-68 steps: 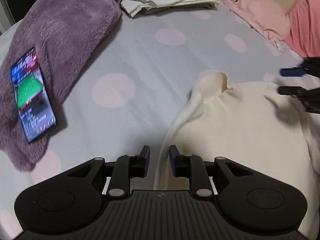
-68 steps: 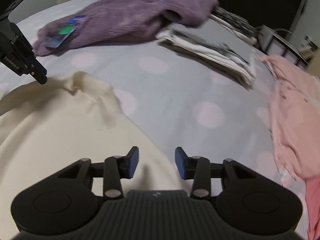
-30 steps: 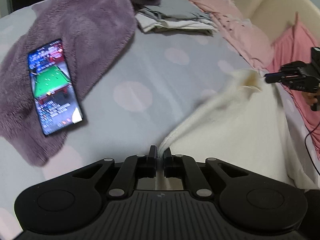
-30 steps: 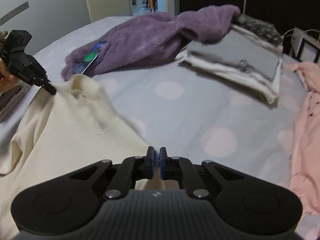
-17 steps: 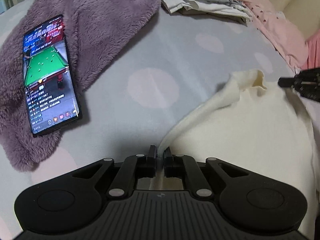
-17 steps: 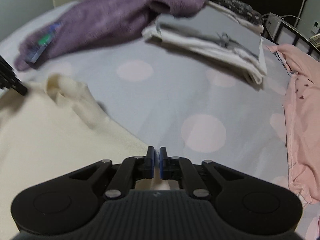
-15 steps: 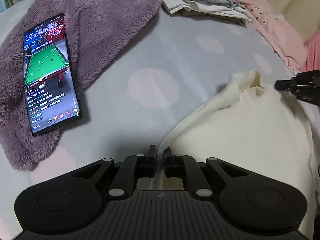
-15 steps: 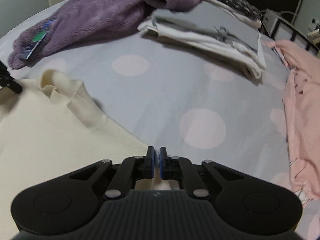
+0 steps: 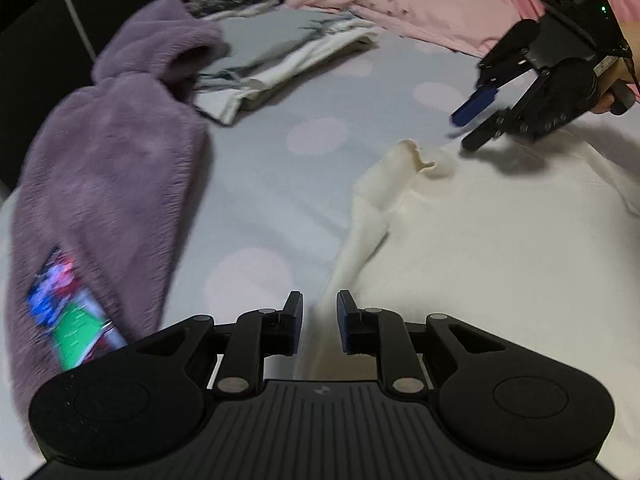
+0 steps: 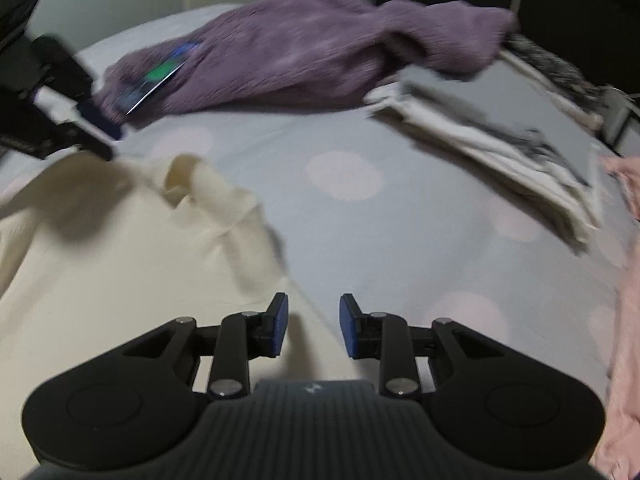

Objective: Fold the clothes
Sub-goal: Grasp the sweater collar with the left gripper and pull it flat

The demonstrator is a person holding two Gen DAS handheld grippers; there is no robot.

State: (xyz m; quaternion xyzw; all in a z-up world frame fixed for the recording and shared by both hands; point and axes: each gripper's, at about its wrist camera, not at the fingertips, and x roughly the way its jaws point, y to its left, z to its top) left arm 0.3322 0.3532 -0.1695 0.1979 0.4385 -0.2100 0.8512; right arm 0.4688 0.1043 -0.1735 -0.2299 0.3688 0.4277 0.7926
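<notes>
You have just been opening both jaws, so your left hand-held gripper [image 9: 319, 322] and right hand-held gripper [image 10: 313, 325] hold nothing, and the cream top [image 9: 500, 248] lies flat on the bed [image 9: 256, 184] between them, collar [image 9: 416, 158] pointing ahead toward the bed's far edge.

Dim, warm indoor light leaves the far room black. Both fisheye views bend strongly at their edges. Motion blur smears the purple fleece [image 9: 120, 152], phone [image 9: 72, 316] and folded stack [image 10: 504, 136]; soft shadows lie on the cream garment [image 9: 500, 240].
</notes>
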